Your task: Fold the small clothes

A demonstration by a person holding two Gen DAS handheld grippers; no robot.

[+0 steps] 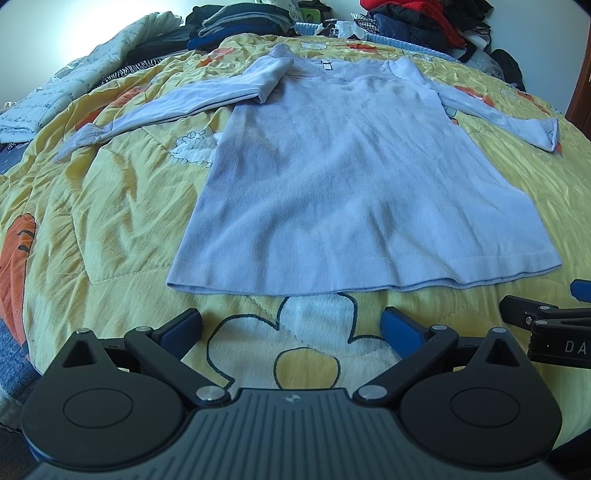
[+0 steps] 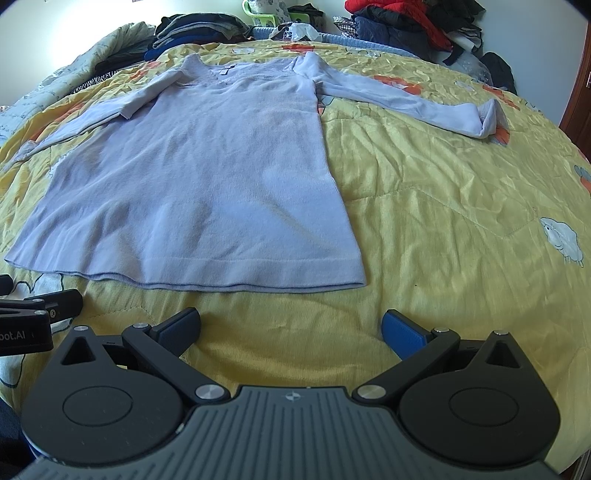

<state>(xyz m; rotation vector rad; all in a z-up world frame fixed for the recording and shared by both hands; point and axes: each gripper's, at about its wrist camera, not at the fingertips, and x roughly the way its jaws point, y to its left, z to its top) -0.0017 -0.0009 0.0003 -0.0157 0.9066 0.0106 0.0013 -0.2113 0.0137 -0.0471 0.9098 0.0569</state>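
Note:
A light blue long-sleeved top [image 1: 343, 177] lies flat on the yellow quilt [image 1: 110, 206], hem toward me, neck far away, both sleeves spread out to the sides. It also shows in the right wrist view [image 2: 192, 192]. My left gripper [image 1: 291, 325] is open and empty, just short of the hem near its middle. My right gripper [image 2: 291, 325] is open and empty, just short of the hem's right corner. Each gripper's side shows in the other's view, the right one [image 1: 546, 325] and the left one [image 2: 37, 314].
Piles of dark and red clothes [image 1: 417, 22] and folded garments [image 1: 236, 22] line the far edge of the bed. A pale quilted blanket [image 1: 74, 81] is bunched at the far left. The yellow quilt [image 2: 461, 221] stretches to the right of the top.

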